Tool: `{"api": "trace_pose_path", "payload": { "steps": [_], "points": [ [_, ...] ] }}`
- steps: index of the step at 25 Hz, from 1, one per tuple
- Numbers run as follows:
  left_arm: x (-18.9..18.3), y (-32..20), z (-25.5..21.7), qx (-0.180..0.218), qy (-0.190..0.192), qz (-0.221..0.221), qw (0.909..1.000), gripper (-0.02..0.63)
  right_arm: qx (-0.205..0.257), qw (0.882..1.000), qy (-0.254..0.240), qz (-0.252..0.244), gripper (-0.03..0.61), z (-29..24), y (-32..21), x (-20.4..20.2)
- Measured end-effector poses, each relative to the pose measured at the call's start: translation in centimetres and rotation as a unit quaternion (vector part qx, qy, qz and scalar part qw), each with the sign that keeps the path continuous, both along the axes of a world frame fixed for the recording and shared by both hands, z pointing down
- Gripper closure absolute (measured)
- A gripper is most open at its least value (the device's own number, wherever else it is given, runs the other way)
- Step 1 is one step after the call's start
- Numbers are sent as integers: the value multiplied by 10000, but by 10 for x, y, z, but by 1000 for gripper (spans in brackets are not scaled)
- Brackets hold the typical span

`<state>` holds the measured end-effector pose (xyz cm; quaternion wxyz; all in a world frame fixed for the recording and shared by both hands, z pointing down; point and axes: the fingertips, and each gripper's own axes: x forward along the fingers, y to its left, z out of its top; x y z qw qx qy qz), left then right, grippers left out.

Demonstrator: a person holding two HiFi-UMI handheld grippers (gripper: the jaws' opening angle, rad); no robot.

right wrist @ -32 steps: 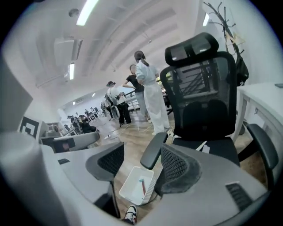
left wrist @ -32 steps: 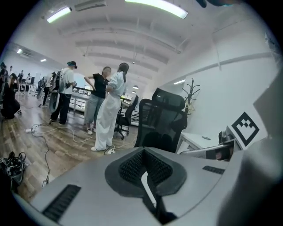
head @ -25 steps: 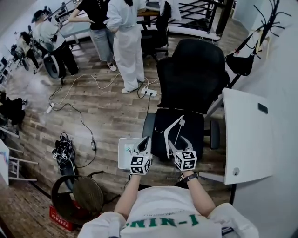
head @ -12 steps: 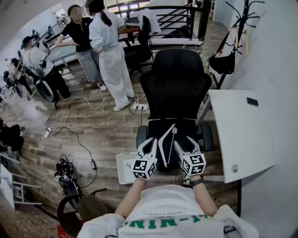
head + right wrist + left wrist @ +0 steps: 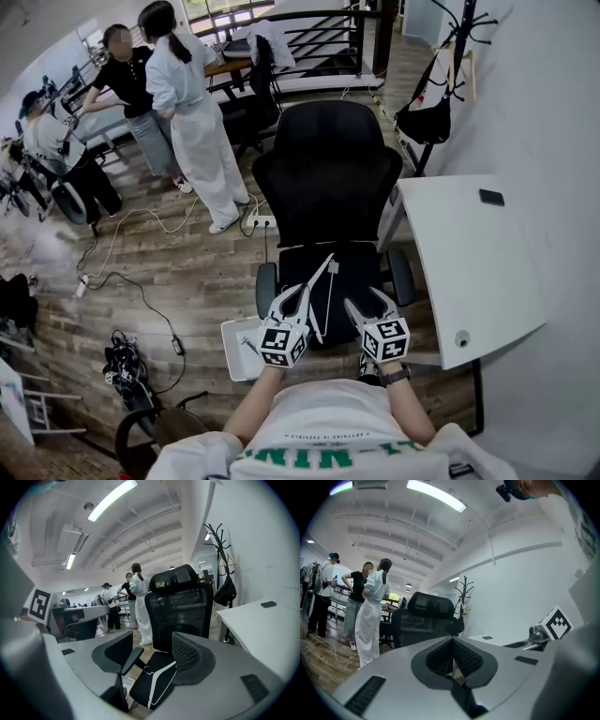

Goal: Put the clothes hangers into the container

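A white clothes hanger [image 5: 315, 274] lies on the seat of a black office chair [image 5: 361, 267]; neither gripper touches it. My left gripper [image 5: 292, 295] hovers just left of it, my right gripper [image 5: 366, 302] just right of it, both over the seat's near edge. In the left gripper view the left gripper [image 5: 452, 651] has its pads together, with nothing seen between them. My right gripper [image 5: 152, 651] stands open and empty, and the hanger [image 5: 161, 683] shows through its gap on the seat below. The white container [image 5: 234, 342] sits on the floor, left of the chair.
A white desk [image 5: 469, 262] stands close on the right of the chair. A coat rack with a black bag [image 5: 422, 117] is behind it. Several people [image 5: 192, 122] stand at the back left. Cables [image 5: 127, 361] and a round stool [image 5: 155, 431] lie on the wooden floor to the left.
Both grippers have risen and drawn back from the seat. The right gripper's fingers were over the hanger; now the hanger shows between the two grippers. The head view has tilted up.
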<state>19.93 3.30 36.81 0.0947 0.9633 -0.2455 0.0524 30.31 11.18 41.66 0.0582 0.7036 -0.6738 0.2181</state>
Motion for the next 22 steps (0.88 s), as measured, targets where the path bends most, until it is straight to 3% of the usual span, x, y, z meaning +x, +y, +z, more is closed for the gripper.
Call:
{"api": "trace_pose_path", "payload": {
  "steps": [8, 13, 22],
  "points": [
    [11, -19, 59, -558, -318, -220, 9977, 600, -1143, 9925, -261, -343, 318, 84, 13, 14],
    [26, -65, 111, -594, -559, -318, 9962, 600, -1544, 9850, -357, -688, 305, 156, -29, 27],
    [23, -95, 208, -819, -1040, -286, 9908, 600, -2409, 9570, -1100, -1188, 276, 304, -67, -7]
  ]
}}
